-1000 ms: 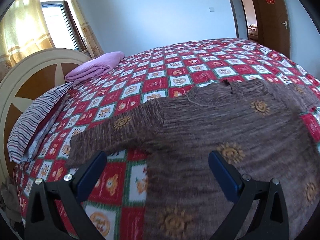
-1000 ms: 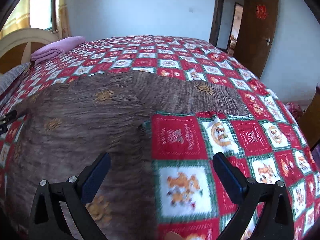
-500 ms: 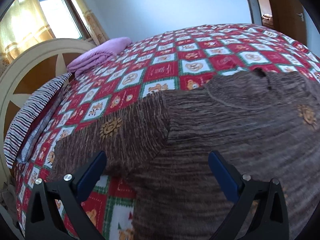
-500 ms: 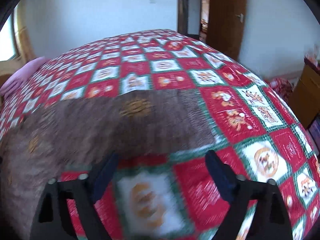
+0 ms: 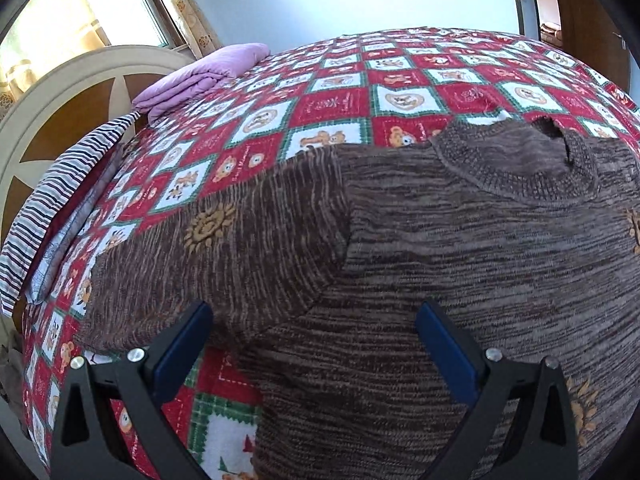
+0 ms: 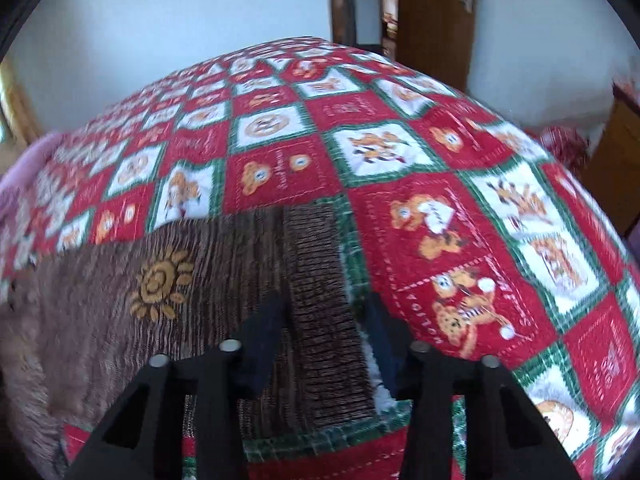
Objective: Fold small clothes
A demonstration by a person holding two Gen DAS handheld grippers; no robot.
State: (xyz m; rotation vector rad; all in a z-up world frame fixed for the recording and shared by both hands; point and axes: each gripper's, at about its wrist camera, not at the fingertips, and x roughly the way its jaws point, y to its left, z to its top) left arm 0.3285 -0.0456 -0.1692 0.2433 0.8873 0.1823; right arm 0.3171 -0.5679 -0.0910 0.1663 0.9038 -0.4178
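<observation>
The right tool (image 6: 326, 336) is closing around the sweater (image 5: 460, 264) cuff (image 6: 320, 300) lying on the bed (image 6: 460, 216); the left tool (image 5: 312, 344) is hovering wide open, empty, over the armpit.

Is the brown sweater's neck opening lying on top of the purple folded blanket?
No. The sweater lies flat on the checked bedspread, its collar well apart from the purple blanket by the headboard.
</observation>
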